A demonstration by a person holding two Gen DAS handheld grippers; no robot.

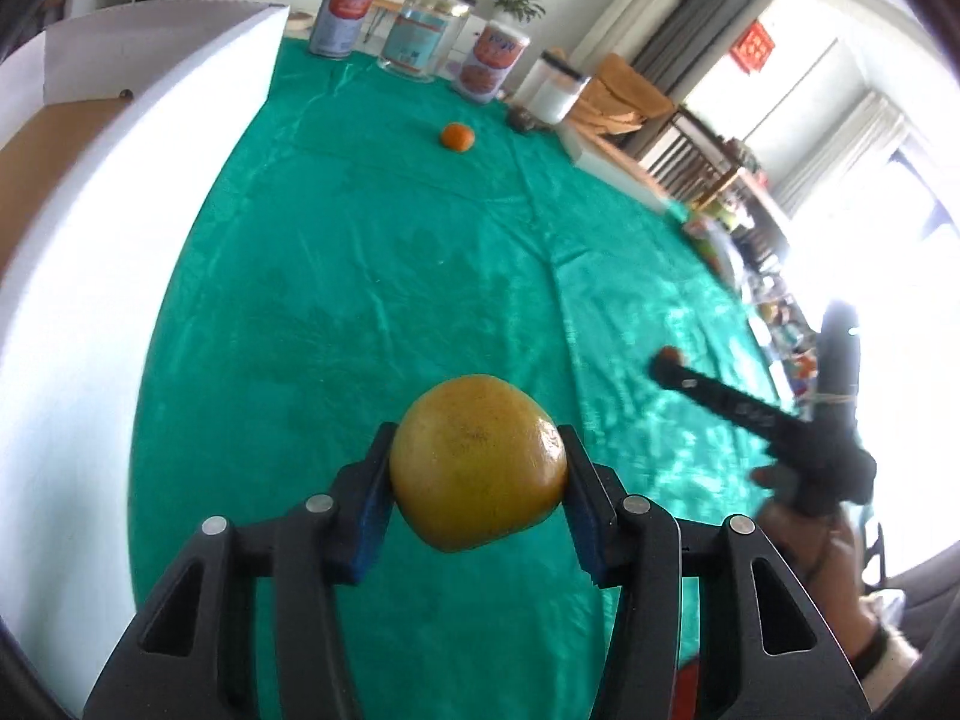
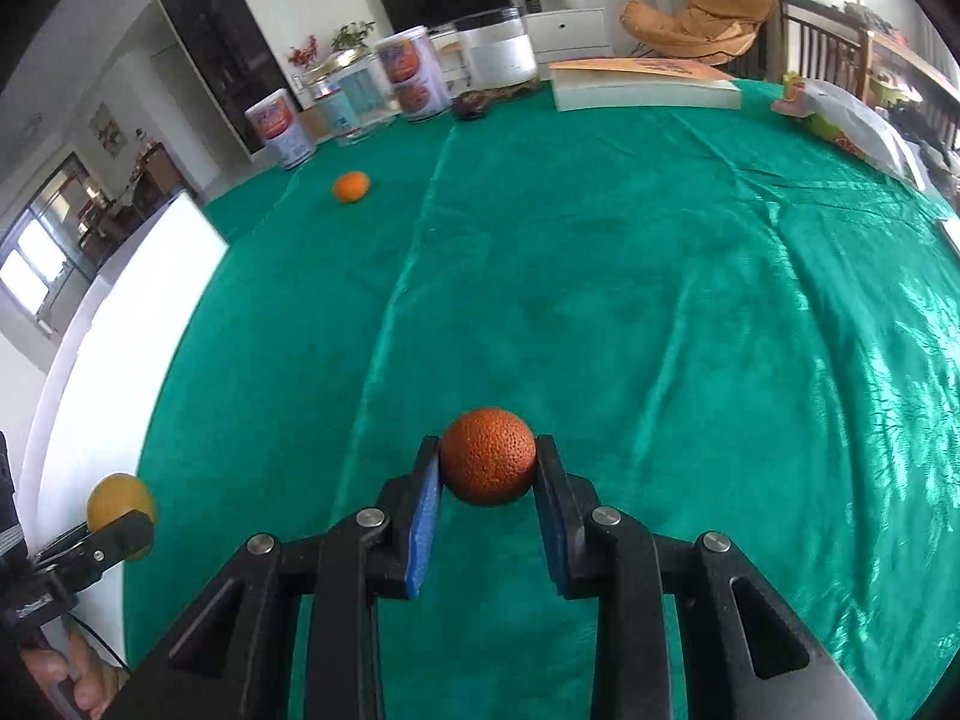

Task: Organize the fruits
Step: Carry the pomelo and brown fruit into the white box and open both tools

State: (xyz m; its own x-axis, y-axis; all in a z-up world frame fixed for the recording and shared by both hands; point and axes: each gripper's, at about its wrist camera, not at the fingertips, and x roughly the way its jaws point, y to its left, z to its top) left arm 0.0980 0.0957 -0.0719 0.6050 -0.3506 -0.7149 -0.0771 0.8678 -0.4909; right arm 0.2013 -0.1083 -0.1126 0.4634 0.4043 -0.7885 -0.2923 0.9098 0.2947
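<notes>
The left tongs (image 1: 478, 474) hold a yellow fruit (image 1: 478, 461) between their blue pads, lifted above the green cloth (image 1: 360, 276). This fruit is round but a little uneven, yellow with a greenish-brown tone, smooth and shiny, with small dark specks on the skin. The right tongs (image 2: 487, 471) are closed on a dark orange fruit (image 2: 488, 456), also lifted off the cloth. It is smaller, nearly a ball, deep reddish orange, and its skin is rough with many fine pits.

The green cloth covers the worktop and has soft folds and bright spots of sunlight. A third fruit, a small orange (image 2: 351, 186), lies alone on the cloth, far beyond both tongs and near the cans. A white box (image 1: 90, 240) stands at the left edge of the cloth, just beside the yellow fruit in the right wrist view.

At the far end of the cloth stand two cans (image 1: 346, 12) with orange and blue labels; there is writing on them, but it is too blurred to read. Between the cans is a glass jar (image 1: 420, 36) with a pale blue label, also not readable. To the right of the cans are a clear container (image 2: 498, 48) with white content and a thick book (image 2: 642, 87) lying flat. A red paper with a gold sign (image 1: 753, 48) hangs on the window, not readable.
</notes>
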